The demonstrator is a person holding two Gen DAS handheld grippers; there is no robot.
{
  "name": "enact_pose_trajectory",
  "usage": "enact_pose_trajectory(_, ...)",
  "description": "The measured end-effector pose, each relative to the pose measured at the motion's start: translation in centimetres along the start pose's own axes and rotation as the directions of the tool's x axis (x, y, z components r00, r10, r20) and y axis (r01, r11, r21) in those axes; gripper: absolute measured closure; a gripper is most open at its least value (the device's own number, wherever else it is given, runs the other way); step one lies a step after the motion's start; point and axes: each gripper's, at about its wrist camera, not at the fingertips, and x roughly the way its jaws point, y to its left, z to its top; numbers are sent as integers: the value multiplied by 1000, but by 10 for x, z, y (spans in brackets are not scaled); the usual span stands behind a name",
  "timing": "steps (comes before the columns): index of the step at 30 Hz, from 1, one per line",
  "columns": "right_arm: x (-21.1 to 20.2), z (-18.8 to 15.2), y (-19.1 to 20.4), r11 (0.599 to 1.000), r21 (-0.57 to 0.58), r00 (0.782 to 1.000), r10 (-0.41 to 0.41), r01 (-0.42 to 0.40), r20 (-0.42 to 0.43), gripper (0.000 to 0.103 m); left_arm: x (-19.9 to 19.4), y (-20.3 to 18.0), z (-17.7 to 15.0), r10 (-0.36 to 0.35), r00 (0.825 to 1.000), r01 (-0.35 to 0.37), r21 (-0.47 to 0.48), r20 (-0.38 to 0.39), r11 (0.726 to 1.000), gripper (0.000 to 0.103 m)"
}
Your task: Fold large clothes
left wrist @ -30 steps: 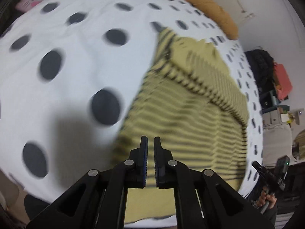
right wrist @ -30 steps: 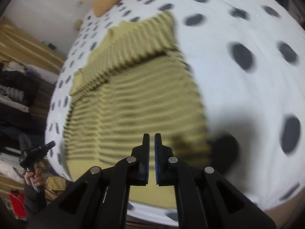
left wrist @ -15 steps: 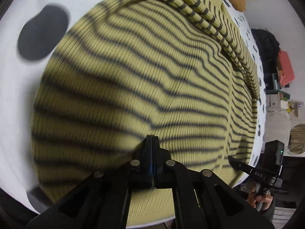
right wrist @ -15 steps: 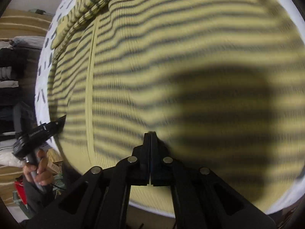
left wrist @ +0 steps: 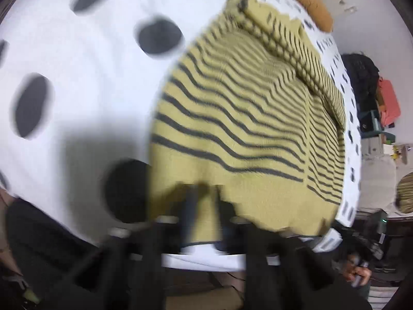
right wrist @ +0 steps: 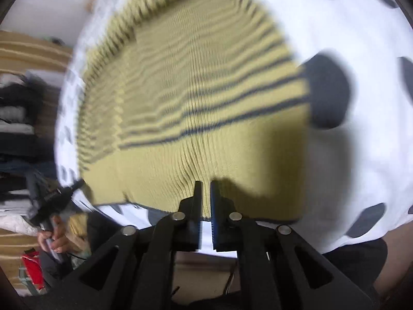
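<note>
Two claws hang over the near hem of the yellow ribbed sweater with dark stripes (left wrist: 245, 118) (right wrist: 196, 98), which lies flat on the white dark-spotted bedsheet (left wrist: 77, 64) (right wrist: 348, 25). Left claw (left wrist: 204, 206), blurred, stands parted and holds nothing; right claw (right wrist: 205, 193) shows a narrow gap, also holding nothing.

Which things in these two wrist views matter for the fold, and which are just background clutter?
Job:
- striped yellow sweater, flat on the spotted bedsheet
- left gripper, open at the hem
- right gripper, open at the hem

Clutter:
- orange pillow at the far end of the bed
- dark clothes pile
- red item
</note>
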Motion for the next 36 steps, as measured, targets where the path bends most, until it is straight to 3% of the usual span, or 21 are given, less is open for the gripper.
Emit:
enact_pose_trajectory(1, -10, -2, -11, 1000, 15, 999, -6, 5, 36, 47, -7, 5, -1, 25, 999, -25, 11, 37, 1000, 26)
enact_pose_trajectory(2, -17, -3, -21, 999, 28, 998, -22, 21, 59, 33, -14, 11, -1, 57, 996, -59, 21, 73, 998, 21)
enact_pose_trajectory(5, -28, -3, -54, 998, 46, 991, -35, 30, 126, 29, -16, 27, 2, 81, 993, -85, 47, 84, 995, 21)
enact_pose_trajectory(6, -25, -1, -62, 998, 51, 993, -33, 27, 117, 29, -13, 33, 3, 92, 993, -96, 51, 77, 994, 21)
enact_pose_trajectory(8, -13, 2, -67, 999, 50, 997, -24, 20, 79, 29, -3, 41, 2, 35, 998, -38, 58, 43, 998, 21)
enact_pose_trajectory(11, 2, 6, -68, 998, 36, 998, 40, -42, 54, 29, 19, 30, -1, 12, 1000, -12, 88, -4, 996, 21)
enact_pose_trajectory(14, 7, 5, -58, 995, -1, 993, 103, -103, 55, 37, 30, 18, -5, 22, 1000, -21, 116, -9, 993, 21)
enact_pose_trajectory(16, 10, 2, -49, 983, -35, 983, 183, -182, 21, 68, 28, 14, -7, -42, 999, 43, 115, -12, 992, 21)
enact_pose_trajectory(17, 14, 1, -45, 981, -43, 982, 191, -191, -1, 69, 28, 11, -8, -75, 997, 76, 119, -10, 990, 25)
enact_pose_trajectory(18, 18, 0, -44, 980, -54, 982, 189, -190, -22, 71, 28, 8, -8, -97, 995, 98, 127, -15, 987, 44)
enact_pose_trajectory(20, 25, 0, -44, 978, -55, 979, 199, -201, -44, 72, 39, 2, -8, -29, 999, 36, 138, -46, 990, 74)
enact_pose_trajectory(23, 30, 0, -41, 965, -36, 965, 260, -261, -39, 78, 35, 7, -7, -60, 998, 62, 90, -31, 994, 91)
enact_pose_trajectory(26, 19, -2, -35, 944, -52, 945, 326, -325, -3, 80, 19, 16, -10, -132, 991, 132, 43, 10, 990, 92)
enact_pose_trajectory(28, 19, -3, -32, 944, -65, 947, 323, -322, -4, 80, 22, 20, -9, -113, 994, 113, 38, -4, 993, 92)
enact_pose_trajectory(30, 30, 0, -32, 956, -62, 958, 284, -286, -42, 78, 37, 25, -8, -87, 995, 89, 46, -51, 995, 87)
enact_pose_trajectory(32, 43, 4, -37, 970, -17, 968, 242, -244, -72, 78, 40, 26, -7, -104, 993, 106, 33, -48, 994, 82)
enact_pose_trajectory(33, 47, 5, -41, 967, 13, 964, 254, -254, -76, 78, 39, 27, -7, -121, 991, 123, 25, -49, 992, 66)
enact_pose_trajectory(34, 48, 6, -43, 962, 36, 960, 272, -270, -68, 78, 38, 25, -7, -181, 982, 182, 21, -57, 983, 54)
enact_pose_trajectory(35, 49, 6, -43, 959, 47, 958, 280, -278, -60, 78, 37, 21, -9, -226, 972, 229, 35, -71, 973, 30)
enact_pose_trajectory(36, 50, 5, -43, 958, 52, 957, 286, -283, -54, 78, 38, 13, -11, -228, 971, 233, 67, -78, 970, 28)
